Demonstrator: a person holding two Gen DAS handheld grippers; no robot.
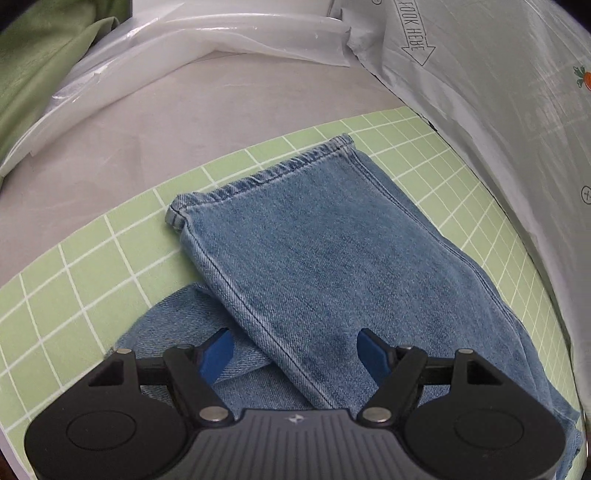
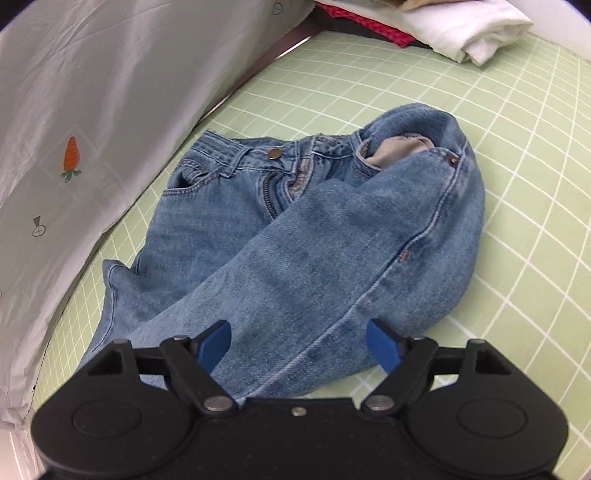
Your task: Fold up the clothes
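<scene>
A pair of blue jeans [image 1: 314, 258] lies on the green grid mat [image 1: 85, 280]. In the left wrist view one leg lies across the other, its hem at the far end. My left gripper [image 1: 295, 354] is open just above the legs, holding nothing. In the right wrist view the jeans [image 2: 332, 258] show their waistband, button and open fly at the far end, with one side folded over toward the middle. My right gripper [image 2: 299, 347] is open above the thigh part, holding nothing.
A grey plastic-wrapped package [image 1: 498, 110] with a carrot print borders the mat; it also shows in the right wrist view [image 2: 74, 129]. White foam sheets [image 1: 184, 44] and green cloth [image 1: 40, 62] lie beyond a grey surface. Folded white cloth [image 2: 469, 29] and red fabric sit at the far right.
</scene>
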